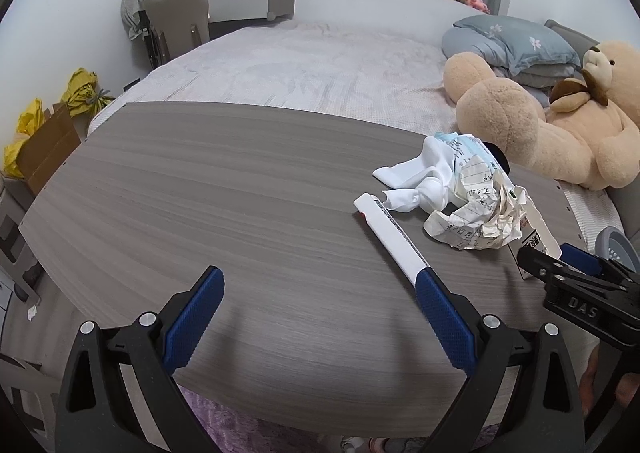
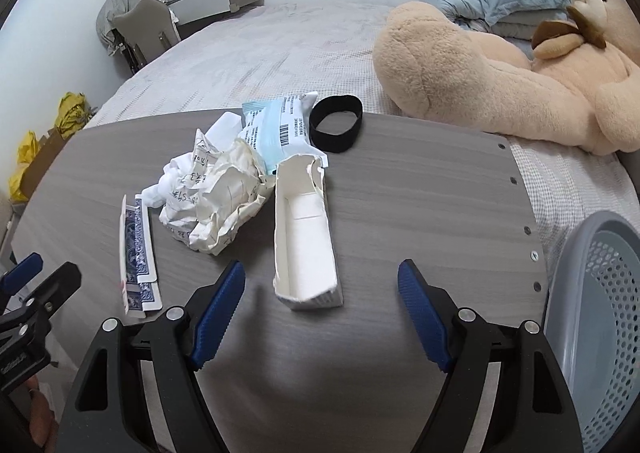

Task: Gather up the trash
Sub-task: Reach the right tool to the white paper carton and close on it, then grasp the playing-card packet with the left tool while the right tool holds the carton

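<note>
Right wrist view shows your right gripper [image 2: 320, 285] with its jaws spread wide, hovering low over the near edge of the table [image 2: 420, 193]. The torn white carton [image 2: 304, 237] lies open side up between the blue fingertips [image 2: 224, 293], its near end just ahead of them, touching neither. Left of it sits the crumpled paper [image 2: 212, 197], with a playing-card box [image 2: 136, 253] flat beside that, and a blue-and-white wrapper [image 2: 276, 129] and a black band [image 2: 336, 129] toward the far edge. A grey perforated basket [image 2: 600, 313] stands off the table's right edge.

Left wrist view shows your left gripper [image 1: 320, 297] equally wide apart and holding nothing. Its right fingertip sits against the near end of the card box.
</note>
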Tool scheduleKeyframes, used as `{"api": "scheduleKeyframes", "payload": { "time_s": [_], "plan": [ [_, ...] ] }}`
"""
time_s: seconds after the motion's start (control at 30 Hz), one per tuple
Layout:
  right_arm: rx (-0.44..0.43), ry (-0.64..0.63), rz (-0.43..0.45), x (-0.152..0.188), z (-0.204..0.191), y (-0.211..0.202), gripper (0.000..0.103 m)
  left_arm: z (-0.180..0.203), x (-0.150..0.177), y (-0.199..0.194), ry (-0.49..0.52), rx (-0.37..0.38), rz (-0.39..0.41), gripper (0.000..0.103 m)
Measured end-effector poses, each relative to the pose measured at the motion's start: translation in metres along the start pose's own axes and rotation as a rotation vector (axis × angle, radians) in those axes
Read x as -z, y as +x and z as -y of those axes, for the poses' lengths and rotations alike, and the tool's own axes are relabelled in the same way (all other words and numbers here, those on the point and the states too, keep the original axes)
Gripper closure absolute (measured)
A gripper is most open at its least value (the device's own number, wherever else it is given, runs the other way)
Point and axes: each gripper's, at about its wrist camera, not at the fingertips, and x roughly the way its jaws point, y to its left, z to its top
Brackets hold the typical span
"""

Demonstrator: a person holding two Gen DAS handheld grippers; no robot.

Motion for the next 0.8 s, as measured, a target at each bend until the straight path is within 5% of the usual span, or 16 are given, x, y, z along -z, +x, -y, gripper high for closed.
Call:
{"api": "scheduleKeyframes", "payload": {
  "time_s": [0.3,0.57,0.8],
  "plan": [
    [0.047,-0.007,-0.011,-0.009,-0.001,0.015,0.031,0.003,0.000,-0.001,-0.001,0.012,-0.007,0.008],
    [0.030,-0.037,-0.022,-0.010,-0.003,0.021,0.074,0.006,0.000,-0.003,0.000,0.022,-0.013,0.008],
    [0.008,-0.011,0.008,-0.007,0.003,0.007,0.074,0.015,0.002,-0.002,0.011,0.035,-0.032,0.008]
  ]
}}
